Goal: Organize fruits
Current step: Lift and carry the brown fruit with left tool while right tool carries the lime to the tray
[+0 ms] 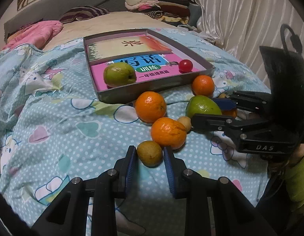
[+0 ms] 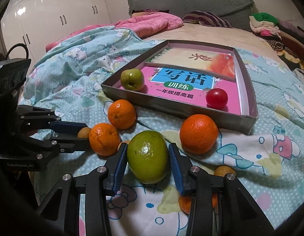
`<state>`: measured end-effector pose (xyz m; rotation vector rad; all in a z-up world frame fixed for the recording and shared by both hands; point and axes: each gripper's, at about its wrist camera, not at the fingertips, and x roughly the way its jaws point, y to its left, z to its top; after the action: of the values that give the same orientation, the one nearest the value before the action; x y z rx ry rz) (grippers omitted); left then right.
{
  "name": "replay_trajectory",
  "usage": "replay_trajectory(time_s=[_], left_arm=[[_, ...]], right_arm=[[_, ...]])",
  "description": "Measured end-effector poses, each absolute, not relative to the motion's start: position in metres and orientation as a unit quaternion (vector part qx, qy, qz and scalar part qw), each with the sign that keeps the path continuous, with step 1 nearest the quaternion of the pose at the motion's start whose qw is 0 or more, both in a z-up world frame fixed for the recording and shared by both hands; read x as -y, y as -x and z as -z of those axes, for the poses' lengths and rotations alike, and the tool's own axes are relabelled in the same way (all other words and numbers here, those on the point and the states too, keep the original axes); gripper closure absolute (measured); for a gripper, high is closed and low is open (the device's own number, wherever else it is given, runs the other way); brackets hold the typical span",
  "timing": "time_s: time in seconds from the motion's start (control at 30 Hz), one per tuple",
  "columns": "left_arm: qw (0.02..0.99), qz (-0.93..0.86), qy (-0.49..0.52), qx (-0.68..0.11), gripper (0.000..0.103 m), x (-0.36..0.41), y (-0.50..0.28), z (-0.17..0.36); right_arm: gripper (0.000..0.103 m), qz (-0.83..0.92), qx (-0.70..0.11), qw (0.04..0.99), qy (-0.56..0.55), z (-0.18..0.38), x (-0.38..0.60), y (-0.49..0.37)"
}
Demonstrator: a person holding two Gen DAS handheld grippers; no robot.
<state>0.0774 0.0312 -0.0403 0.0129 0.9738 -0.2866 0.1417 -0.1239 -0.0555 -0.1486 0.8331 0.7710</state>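
Between the blue pads of the left hand-held gripper sits a small yellow-brown fruit on the bed quilt, jaws narrowed around it, pads at or just off its sides; cannot tell if it is gripped. Just ahead of that hand-held gripper, touching the small fruit, is an orange, with a 2nd orange farther ahead and a 3rd orange ahead-right beside the tray. Right hand-held gripper is opened wide around a large green fruit resting on the quilt, pads close to both sides, contact unclear. Ahead of both, the shallow tray holds books, 1 green apple-like fruit at its near-left and 1 red tomato at its near-right.
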Motion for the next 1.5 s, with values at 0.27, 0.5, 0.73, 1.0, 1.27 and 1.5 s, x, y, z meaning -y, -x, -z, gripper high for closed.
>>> replay_trajectory(time_s=[0.27, 0.5, 0.73, 1.0, 1.27, 1.5], left_arm=[[0.874, 0.141, -0.012, -0.465, 0.076, -0.028, -0.08, 0.043], [0.877, 0.136, 0.034, -0.459, 0.076, -0.046, -0.08, 0.028], [0.887, 0.137, 0.056, -0.437, 0.076, -0.049, -0.093, 0.002], [0.889, 0.136, 0.073, -0.43, 0.076, -0.042, -0.126, -0.014], [0.891, 0.129, 0.064, -0.43, 0.076, -0.03, -0.156, -0.016], [0.887, 0.13, 0.054, -0.44, 0.076, -0.016, -0.175, -0.005]], right_arm=[[0.06, -0.363, -0.391, 0.845, 0.04, 0.048, 0.139, -0.137], [0.06, -0.368, -0.367, 0.854, 0.021, 0.029, 0.148, -0.132], [0.06, -0.344, -0.345, 0.873, 0.015, 0.007, 0.162, -0.145], [0.06, -0.302, -0.33, 0.894, -0.007, -0.011, 0.184, -0.178], [0.06, -0.275, -0.326, 0.904, -0.009, -0.018, 0.191, -0.203], [0.06, -0.267, -0.331, 0.905, -0.011, -0.018, 0.189, -0.219]])
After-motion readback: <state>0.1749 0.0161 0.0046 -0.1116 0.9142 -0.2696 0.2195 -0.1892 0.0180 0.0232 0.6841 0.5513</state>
